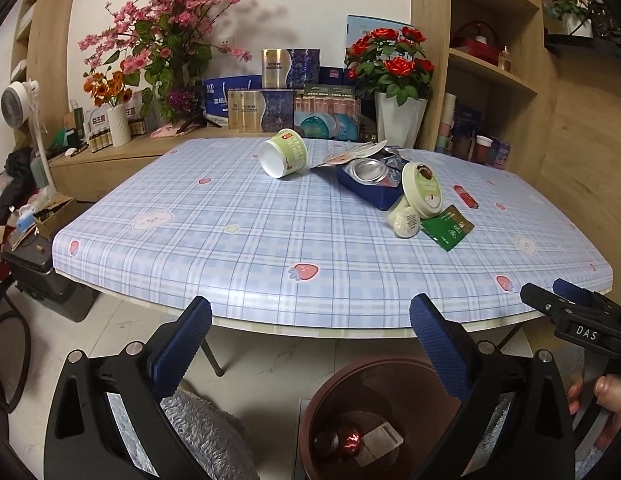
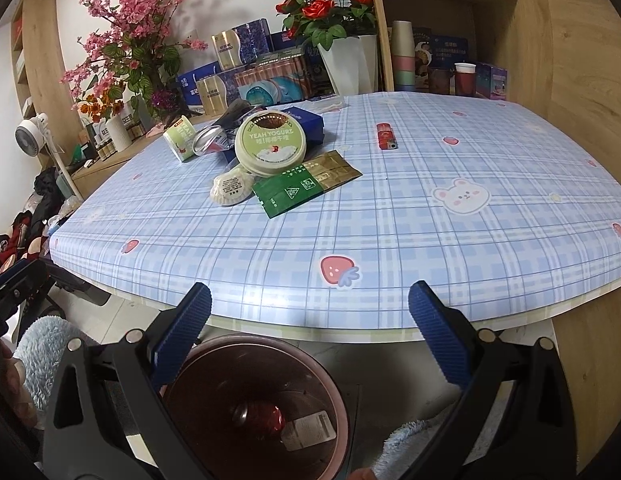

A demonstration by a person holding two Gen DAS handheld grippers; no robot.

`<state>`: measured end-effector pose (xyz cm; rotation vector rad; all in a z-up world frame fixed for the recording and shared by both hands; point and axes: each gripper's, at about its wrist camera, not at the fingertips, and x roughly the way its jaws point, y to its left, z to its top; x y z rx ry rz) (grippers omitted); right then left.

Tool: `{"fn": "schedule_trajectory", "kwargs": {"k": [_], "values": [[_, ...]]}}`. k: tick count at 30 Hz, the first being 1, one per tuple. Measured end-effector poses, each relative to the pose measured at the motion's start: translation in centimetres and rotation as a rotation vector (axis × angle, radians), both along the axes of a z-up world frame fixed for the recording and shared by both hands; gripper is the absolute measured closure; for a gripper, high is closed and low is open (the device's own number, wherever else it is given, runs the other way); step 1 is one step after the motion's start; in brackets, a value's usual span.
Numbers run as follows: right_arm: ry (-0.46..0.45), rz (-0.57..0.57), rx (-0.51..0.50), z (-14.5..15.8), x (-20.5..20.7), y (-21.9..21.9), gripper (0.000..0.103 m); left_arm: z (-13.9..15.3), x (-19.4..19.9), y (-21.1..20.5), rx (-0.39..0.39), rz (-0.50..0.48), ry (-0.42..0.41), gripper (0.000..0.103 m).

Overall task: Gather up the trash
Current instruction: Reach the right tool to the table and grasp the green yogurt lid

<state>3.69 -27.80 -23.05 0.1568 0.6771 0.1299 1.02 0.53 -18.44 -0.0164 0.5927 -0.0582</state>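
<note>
Brown bin (image 2: 254, 412) on the floor below the table's (image 1: 238, 240) near edge holds a red shiny wrapper (image 2: 266, 420). Left gripper (image 1: 310, 312) and right gripper (image 2: 310, 308) both hang open, empty, above it. "YEAH YOGURT" lid (image 2: 270, 144), green sachet (image 2: 294, 192) and tipped cup (image 1: 284, 154) lie on the table.

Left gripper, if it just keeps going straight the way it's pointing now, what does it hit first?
Probably the near edge of the table. The left gripper is open and empty above the brown trash bin, aimed over that edge at bare tablecloth; depth is hard to judge.
</note>
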Motion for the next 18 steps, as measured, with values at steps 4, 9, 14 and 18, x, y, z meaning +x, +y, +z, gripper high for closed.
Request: {"fn": "schedule_trajectory", "kwargs": {"k": [4, 9, 14, 18], "values": [[-0.001, 0.015, 0.012, 0.0, 0.0, 0.2, 0.006, -0.3, 0.2, -0.1, 0.008, 0.006, 0.009, 0.006], [-0.016, 0.029, 0.018, 0.3, 0.2, 0.3, 0.006, -0.1, 0.6, 0.2, -0.004, 0.012, 0.013, 0.006], [-0.059, 0.087, 0.023, 1.3, 1.5, 0.5, 0.006, 1.1, 1.8, 0.7, -0.011, -0.008, -0.01, 0.006], [-0.071, 0.116, 0.005, 2.2, 3.9, 0.7, 0.006, 1.9, 3.8, 1.0, -0.007, -0.018, -0.025, 0.006]]}}
